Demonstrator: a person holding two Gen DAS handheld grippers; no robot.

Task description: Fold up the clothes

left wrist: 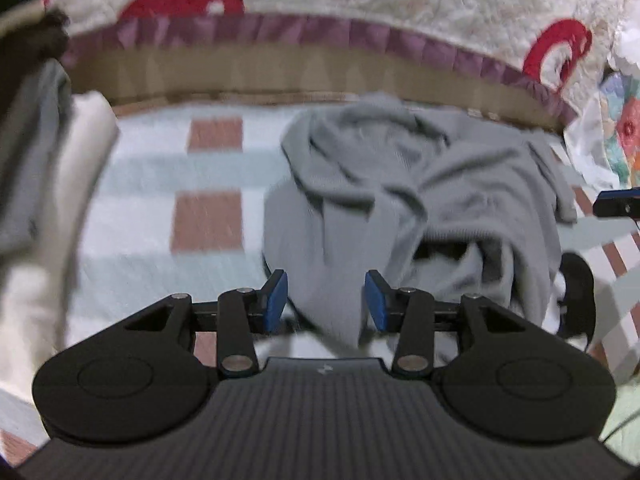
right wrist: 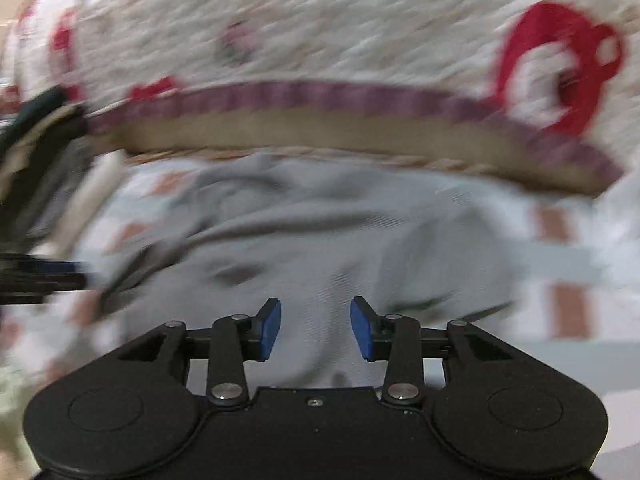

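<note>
A crumpled grey knit garment lies in a heap on a checked bedcover. My left gripper hovers over its near edge, open, with grey cloth showing between the blue pads but not pinched. In the right wrist view, which is blurred by motion, the same grey garment spreads ahead and below. My right gripper is open above it, nothing clamped. The right gripper's tip shows at the right edge of the left wrist view, and the left gripper at the left edge of the right wrist view.
A stack of folded clothes, grey and cream, stands at the left. Behind the garment rises a quilted cover with red motifs, a purple frill and a tan band. A floral fabric sits at the far right.
</note>
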